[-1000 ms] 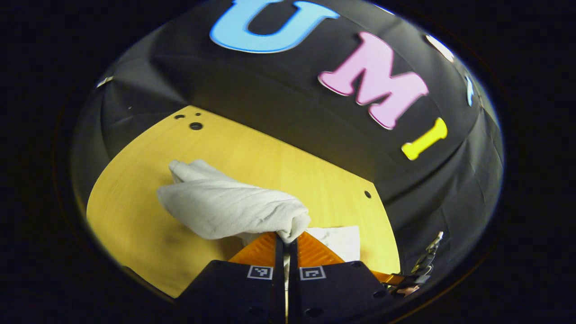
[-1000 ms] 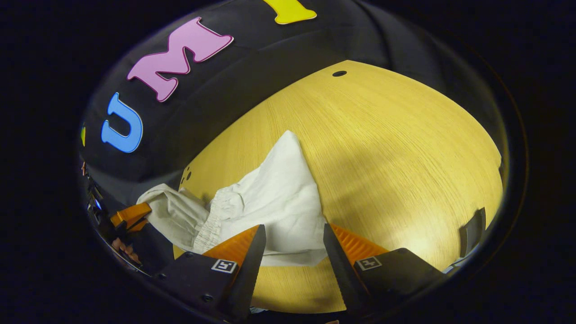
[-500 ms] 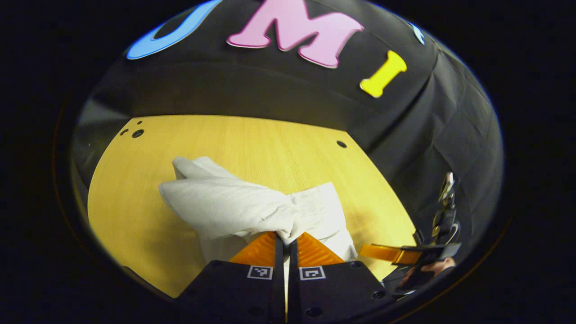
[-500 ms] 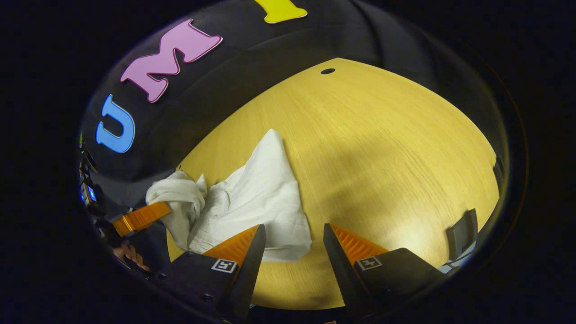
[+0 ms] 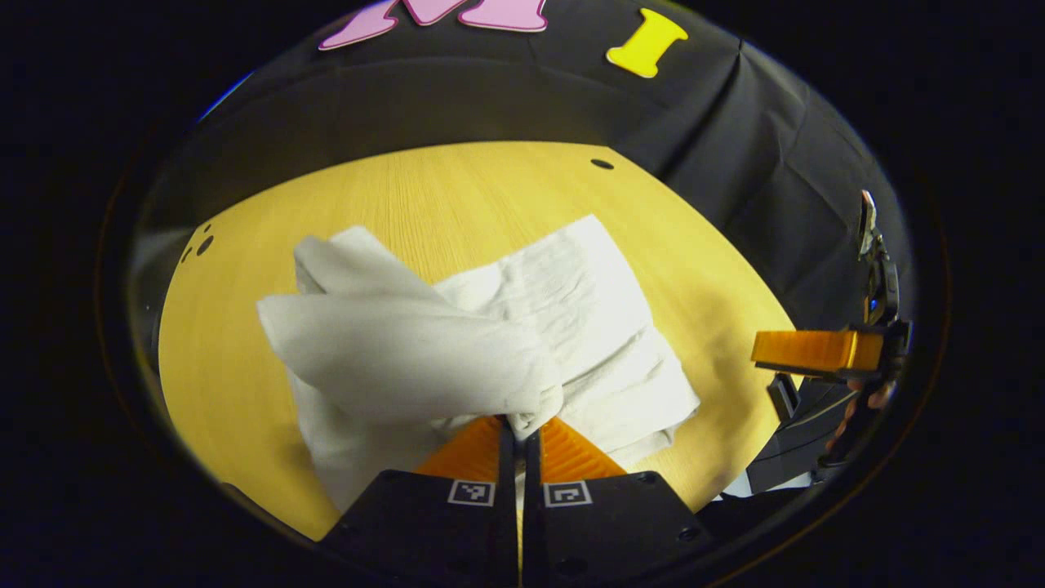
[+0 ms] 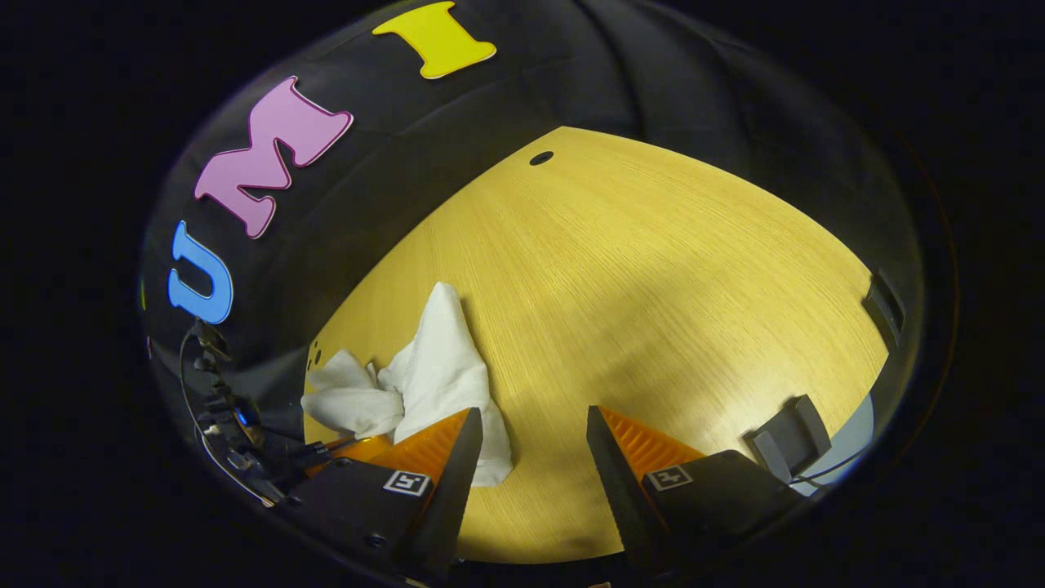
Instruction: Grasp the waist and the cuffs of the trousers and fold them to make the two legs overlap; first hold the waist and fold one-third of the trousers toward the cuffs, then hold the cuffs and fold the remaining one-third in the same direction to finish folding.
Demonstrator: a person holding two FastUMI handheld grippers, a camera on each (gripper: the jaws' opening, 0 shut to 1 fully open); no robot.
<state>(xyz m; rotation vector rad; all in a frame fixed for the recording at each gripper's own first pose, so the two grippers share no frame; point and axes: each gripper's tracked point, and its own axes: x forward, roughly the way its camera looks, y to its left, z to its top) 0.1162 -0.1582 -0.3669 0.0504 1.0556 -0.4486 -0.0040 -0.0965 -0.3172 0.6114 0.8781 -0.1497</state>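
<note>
A: Trousers point(image 5: 490, 343) lie mid-bench point(image 5: 457, 188), soft, light, limp.
B: Left gripper point(image 5: 518, 425) pinches a bunched fold; right gripper point(image 6: 531, 441) gapes, holding nothing. Grip hems, not loose cloth.

white trousers point(image 5: 522, 327), crumpled, part-folded on table, one end lifted

yellow wood-grain table point(image 5: 457, 188), small round holes near its edges. white trousers point(image 5: 571, 327) lie bunched on it; a dark bracket, possibly a clamp point(image 6: 784, 433), sits at one edge.
</note>
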